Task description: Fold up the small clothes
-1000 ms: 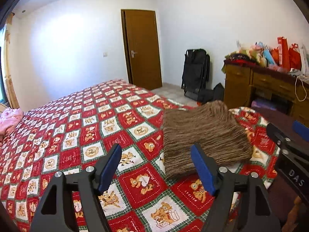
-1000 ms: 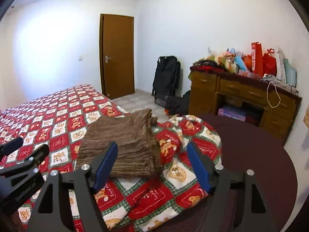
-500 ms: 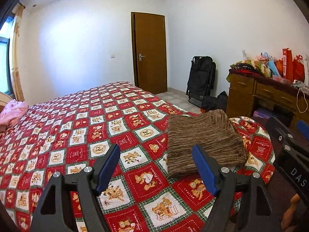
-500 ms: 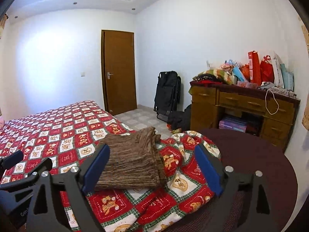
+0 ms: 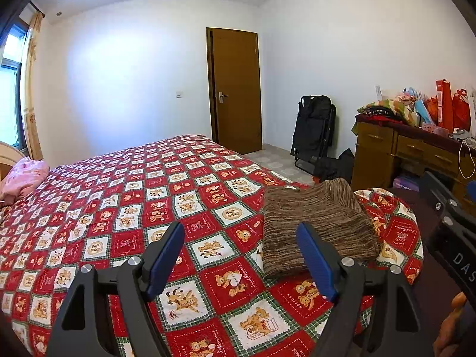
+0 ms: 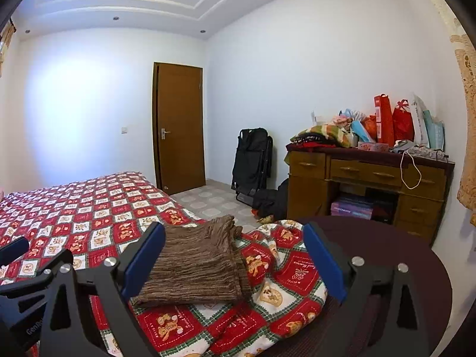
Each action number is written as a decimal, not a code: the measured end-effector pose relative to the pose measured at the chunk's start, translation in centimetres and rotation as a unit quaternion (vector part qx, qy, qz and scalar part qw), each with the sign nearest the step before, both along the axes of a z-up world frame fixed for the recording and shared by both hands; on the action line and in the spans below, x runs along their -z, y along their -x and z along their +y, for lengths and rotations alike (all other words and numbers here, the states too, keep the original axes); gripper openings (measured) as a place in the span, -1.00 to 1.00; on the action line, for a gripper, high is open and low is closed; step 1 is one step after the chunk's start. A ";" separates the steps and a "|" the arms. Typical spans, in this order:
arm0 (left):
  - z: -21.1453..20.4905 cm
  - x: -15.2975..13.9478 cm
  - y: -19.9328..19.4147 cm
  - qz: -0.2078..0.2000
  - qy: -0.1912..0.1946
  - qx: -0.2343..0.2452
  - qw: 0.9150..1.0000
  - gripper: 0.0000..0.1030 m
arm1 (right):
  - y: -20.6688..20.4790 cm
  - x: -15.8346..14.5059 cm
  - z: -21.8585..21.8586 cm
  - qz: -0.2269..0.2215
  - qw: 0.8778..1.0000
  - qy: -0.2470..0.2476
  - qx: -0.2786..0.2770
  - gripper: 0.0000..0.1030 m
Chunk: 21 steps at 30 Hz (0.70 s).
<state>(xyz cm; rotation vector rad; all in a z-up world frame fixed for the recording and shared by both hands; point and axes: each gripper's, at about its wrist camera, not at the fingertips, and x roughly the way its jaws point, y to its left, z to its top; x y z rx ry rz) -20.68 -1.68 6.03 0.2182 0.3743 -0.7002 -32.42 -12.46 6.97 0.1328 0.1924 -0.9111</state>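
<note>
Now my left tool [image 5: 241, 255] hangs open and empty, and the right tool [image 6: 235, 257] is spreading its jaws with nothing between them. Beyond both, the brown knit garment [image 6: 196, 263] lies folded at the bed's [image 5: 125, 208] near right corner. I'd square any loose edge before leaving it.
</note>
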 end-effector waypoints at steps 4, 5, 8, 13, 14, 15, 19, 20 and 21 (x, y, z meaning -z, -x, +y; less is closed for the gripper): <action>-0.3 0.1 0.1 0.001 -0.006 0.001 1.000 0.54 | 0.0 0.0 0.1 -0.003 1.000 -0.003 -0.003 0.94; -0.2 0.0 0.0 0.001 -0.007 -0.001 1.000 0.54 | 0.0 0.0 0.2 -0.002 1.000 -0.004 -0.005 0.94; -0.1 -0.1 -0.1 -0.001 -0.006 -0.009 1.000 0.54 | 0.0 -0.1 0.4 -0.001 1.000 -0.003 -0.006 0.94; 0.0 -0.3 -0.3 -0.014 -0.007 -0.022 1.000 0.54 | 0.4 -0.4 0.6 -0.015 1.000 -0.001 -0.012 0.94; 0.0 -0.4 -0.3 -0.018 -0.010 -0.026 0.999 0.54 | 0.5 -0.4 0.5 -0.016 1.000 -0.001 -0.012 0.94; 0.0 -0.5 -0.3 -0.020 -0.011 -0.027 0.999 0.54 | 0.5 -0.4 0.5 -0.017 1.000 -0.002 -0.012 0.94; 0.0 -0.6 -0.2 -0.023 -0.009 -0.028 0.999 0.54 | 0.5 -0.5 0.4 -0.016 1.000 -0.003 -0.011 0.94; 0.0 -0.6 -0.1 -0.024 -0.010 -0.028 0.999 0.54 | 0.5 -0.5 0.4 -0.016 1.000 -0.004 -0.010 0.94; 0.0 -0.6 -0.1 -0.024 -0.011 -0.027 0.999 0.54 | 0.6 -0.5 0.4 -0.018 1.000 -0.004 -0.010 0.94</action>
